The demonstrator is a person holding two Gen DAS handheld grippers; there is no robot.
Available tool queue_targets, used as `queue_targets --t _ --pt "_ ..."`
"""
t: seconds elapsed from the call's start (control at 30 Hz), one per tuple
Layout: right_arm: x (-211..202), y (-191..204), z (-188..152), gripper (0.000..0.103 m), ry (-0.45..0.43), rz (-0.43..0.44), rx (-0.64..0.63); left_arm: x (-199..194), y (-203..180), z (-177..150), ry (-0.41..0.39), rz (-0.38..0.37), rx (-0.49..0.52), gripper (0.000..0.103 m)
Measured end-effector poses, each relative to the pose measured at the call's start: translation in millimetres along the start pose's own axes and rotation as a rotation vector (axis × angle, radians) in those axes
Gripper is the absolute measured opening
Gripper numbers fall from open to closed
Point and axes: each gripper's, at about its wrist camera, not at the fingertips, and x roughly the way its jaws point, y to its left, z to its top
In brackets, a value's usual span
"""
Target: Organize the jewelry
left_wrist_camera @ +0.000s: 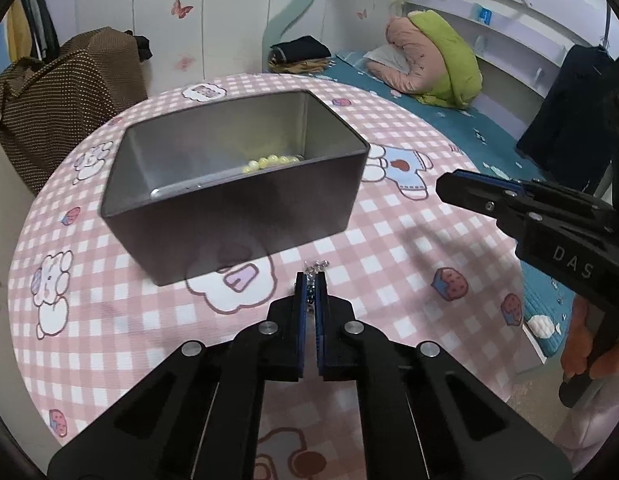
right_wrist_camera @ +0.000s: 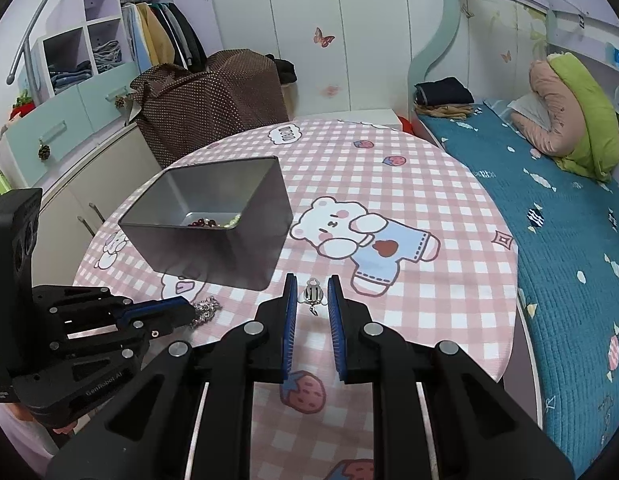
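Left gripper (left_wrist_camera: pixel 310 280) closed on silver chain (right_wrist_camera: pixel 205 310), chain at counter (right_wrist_camera: pixel 429 184) surface in front of grey tin (right_wrist_camera: pixel 213 256). Right gripper (right_wrist_camera: pixel 312 280) half open, fingers straddling small silver charm (right_wrist_camera: pixel 312 295), not touching. Yellow beads (left_wrist_camera: pixel 269 161) inside tin.

Round table (right_wrist_camera: pixel 389 184) with a tin box (right_wrist_camera: pixel 213 236) standing on its left half; 2 bead strands (right_wrist_camera: pixel 213 222) lie in the box at its near right corner. Just before the box, a chain (right_wrist_camera: pixel 205 312) sits between the closed fingers of the left gripper (left_wrist_camera: pixel 310 292). Right of the chain, a small pendant (right_wrist_camera: pixel 312 294) lies on the table between the parted fingers of the right gripper (right_wrist_camera: pixel 312 300). A bed (right_wrist_camera: pixel 549 220) lies right of the table.
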Motion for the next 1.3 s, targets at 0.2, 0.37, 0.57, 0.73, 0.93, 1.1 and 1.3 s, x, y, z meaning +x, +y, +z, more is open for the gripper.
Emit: queue_targets --t 0.2,0.37,0.57,0.73,0.93,1.1,1.3 --pt "-4.7 9.0 8.0 0.015 -0.019 0.004 -0.014 -24.0 11.0 8.2 -0.055 0.021 -0.019 0.004" --pt "-11.5 20.6 25.1 0.015 -0.061 0.023 -0.038 -46.9 19.5 24.5 -0.116 0.044 -0.037 0.004" --pt "-10.3 40.4 53.1 0.015 -0.106 0.084 -0.084 -69.7 42.2 58.0 -0.203 0.069 -0.100 0.004" --pt "7.4 52.2 66.3 0.015 -0.085 0.130 -0.104 -68.4 58.9 74.9 -0.210 0.057 -0.151 0.004" --pt "25.5 53.4 72.1 0.039 -0.038 0.201 -0.069 -51.2 68.2 76.8 -0.177 0.039 -0.201 0.005" --pt "15.6 42.3 73.0 0.070 -0.064 0.139 -0.028 -49.5 70.4 76.0 -0.171 0.097 -0.219 0.060" --pt "-5.1 36.3 73.5 0.071 -0.102 0.059 -0.028 -63.9 62.2 72.2 -0.202 0.163 -0.196 0.072"
